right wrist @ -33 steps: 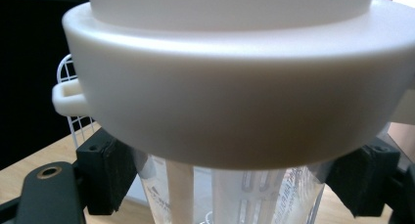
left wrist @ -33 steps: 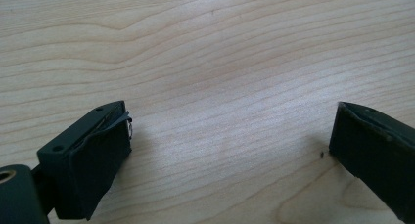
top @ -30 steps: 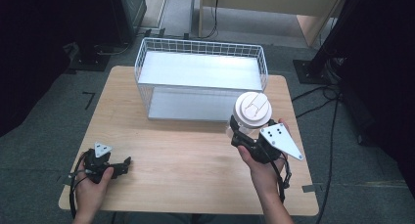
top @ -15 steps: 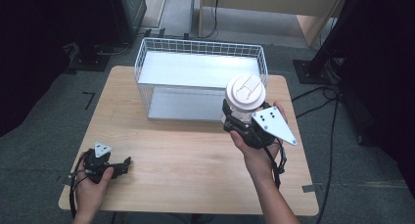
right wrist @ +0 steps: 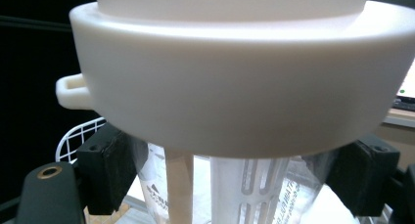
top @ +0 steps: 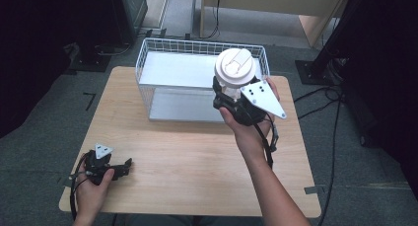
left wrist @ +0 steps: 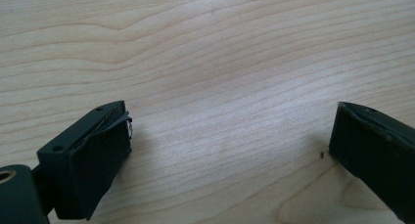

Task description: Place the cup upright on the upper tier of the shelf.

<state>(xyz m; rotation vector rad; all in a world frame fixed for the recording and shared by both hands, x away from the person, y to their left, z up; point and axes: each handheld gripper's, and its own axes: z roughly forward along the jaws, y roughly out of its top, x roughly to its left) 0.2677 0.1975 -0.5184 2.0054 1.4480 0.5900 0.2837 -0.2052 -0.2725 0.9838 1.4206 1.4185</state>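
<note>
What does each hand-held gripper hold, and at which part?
The right hand-held gripper clamps the clear body of a container, just under its white lid. The left hand-held gripper holds nothing.

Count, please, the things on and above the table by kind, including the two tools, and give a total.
Wire basket: 1
Clear container with white lid, held in the right tool: 1
Hand-held tools: 2, the right one and the left tool, which is open on the table
Total: 4
</note>
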